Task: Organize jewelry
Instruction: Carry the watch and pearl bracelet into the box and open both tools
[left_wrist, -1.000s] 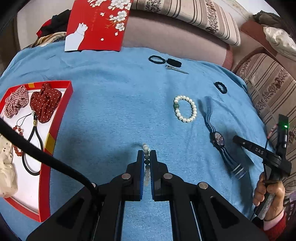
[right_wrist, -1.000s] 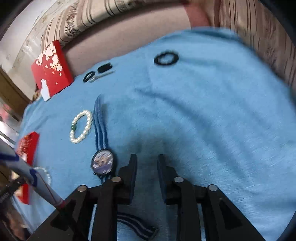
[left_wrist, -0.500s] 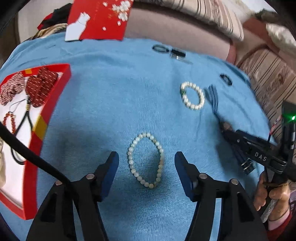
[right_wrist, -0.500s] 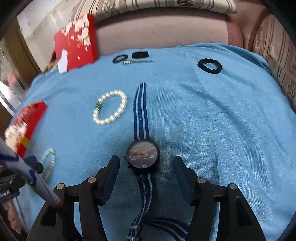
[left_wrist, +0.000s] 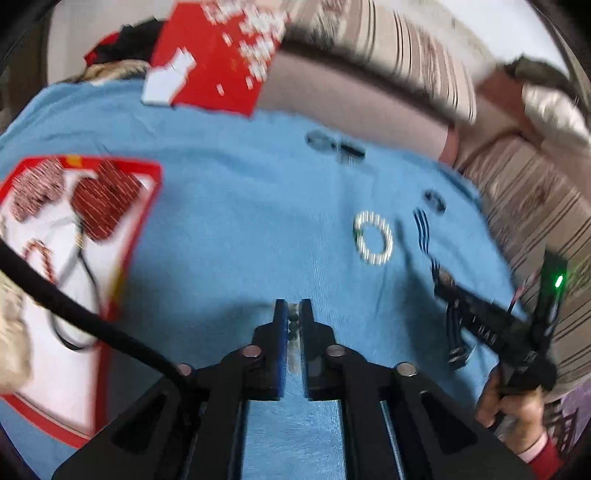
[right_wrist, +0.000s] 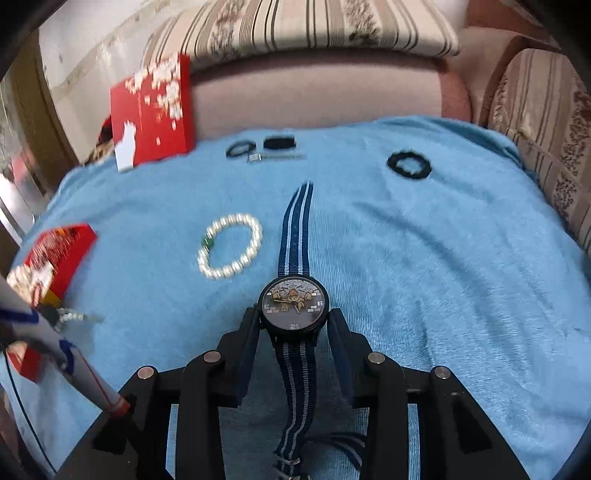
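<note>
Left gripper (left_wrist: 293, 314) pinched almost fully shut on the pale bead bracelet (left_wrist: 293, 326), with a few beads nipped between the blue pads; a narrow bite on the strand, probably because a loop this thin offers nothing broader to hold. Out to its left, the red tray box (left_wrist: 142, 221), already holding two red scrunchies (left_wrist: 105, 199) and some cords, so likely the place meant for the bracelet. Right gripper (right_wrist: 293, 314) at middling width, jaws just closing in, pads set against the two sides of the wristwatch (right_wrist: 293, 304) case. Gripped there, apparently, because the round case is the one rigid part, whereas the striped strap (right_wrist: 295, 229) lies limp, one end running away up the blue blanket (right_wrist: 443, 277) and the other trailing back under the fingers. Just left of that strap, flat on the cloth, a pearl bracelet (right_wrist: 229, 247) with one green bead. Farther off, a black hair tie (right_wrist: 408, 165) alone to the right. Near the far edge, two more dark ties and a slim metal clip (right_wrist: 277, 157). Propped behind them against the sofa, the red blossom-printed lid (right_wrist: 155, 110), kept clear of the working space.
</note>
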